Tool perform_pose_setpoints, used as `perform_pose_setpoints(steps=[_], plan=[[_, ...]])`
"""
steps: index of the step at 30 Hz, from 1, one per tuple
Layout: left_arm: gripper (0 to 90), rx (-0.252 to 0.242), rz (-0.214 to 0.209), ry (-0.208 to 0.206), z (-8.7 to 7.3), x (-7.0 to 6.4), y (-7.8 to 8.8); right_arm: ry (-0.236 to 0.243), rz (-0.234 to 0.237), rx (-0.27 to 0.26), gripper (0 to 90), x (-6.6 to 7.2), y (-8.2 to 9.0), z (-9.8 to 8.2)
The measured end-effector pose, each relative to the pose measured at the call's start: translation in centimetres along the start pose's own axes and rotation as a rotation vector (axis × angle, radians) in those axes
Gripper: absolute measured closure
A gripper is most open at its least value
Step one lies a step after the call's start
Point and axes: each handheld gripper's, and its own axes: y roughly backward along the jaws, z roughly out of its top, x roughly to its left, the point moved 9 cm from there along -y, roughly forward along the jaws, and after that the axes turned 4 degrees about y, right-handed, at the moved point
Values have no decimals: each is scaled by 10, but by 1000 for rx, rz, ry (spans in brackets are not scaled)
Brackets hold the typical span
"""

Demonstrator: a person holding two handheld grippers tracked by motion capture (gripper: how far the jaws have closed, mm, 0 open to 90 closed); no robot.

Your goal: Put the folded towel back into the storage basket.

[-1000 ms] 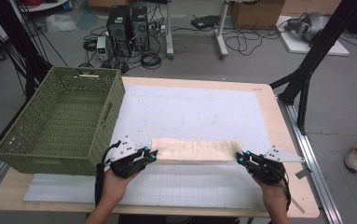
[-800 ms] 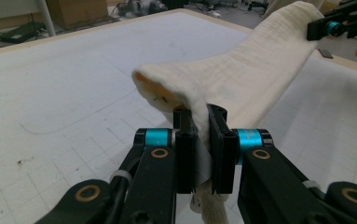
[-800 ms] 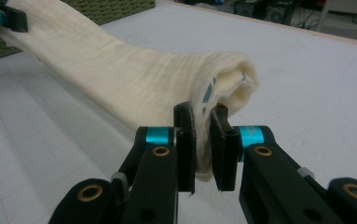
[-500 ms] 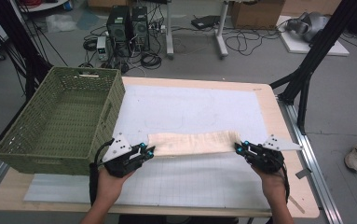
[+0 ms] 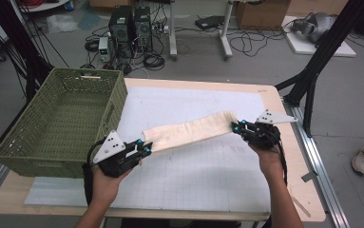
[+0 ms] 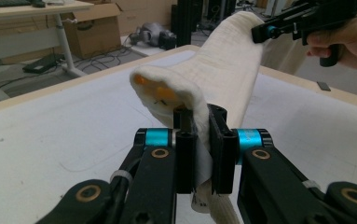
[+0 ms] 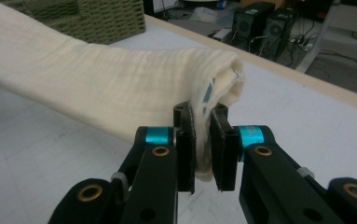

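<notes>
Material: cream woven cloth (image 5: 189, 133), folded into a long narrow band, soft and thick at the folded ends.
Where it is: I hold it stretched in the air just beside the green basket (image 5: 56, 123), its near end closest to the basket's front corner, its far end well apart from the basket over the white mat (image 5: 194, 175).
My left gripper (image 5: 144, 148): clenched on the near end; in the left gripper view the jaws pinch several layers, with a rounded fold bulging above them.
My right gripper (image 5: 236, 127): clenched on the far end, the bunched edge squeezed between the jaws.
Handling: I judge it light and limp; it sags only slightly between my two holds, so tension keeps it straight.
Grip: not slippery, not fragile; the textured weave should bite well.
Where to hold: the two short ends, through all layers, so the fold does not open.
Risk: slack toward the basket would let the middle droop.
</notes>
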Motion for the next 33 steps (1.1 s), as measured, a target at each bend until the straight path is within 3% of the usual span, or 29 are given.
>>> perform_pose_setpoints(steps=[12, 18, 26, 33], plan=[[826, -50, 51, -12, 24, 7, 21, 34, -3, 12, 818, -4, -34, 42], [826, -59, 90, -18, 30, 17, 33, 62, 8, 10, 818, -3, -59, 68], [827, -92, 139, -2, 35, 33, 52, 90, 27, -7, 818, 8, -90, 105], [827, -118, 169, 9, 40, 41, 68, 119, 45, -7, 818, 19, -114, 122]])
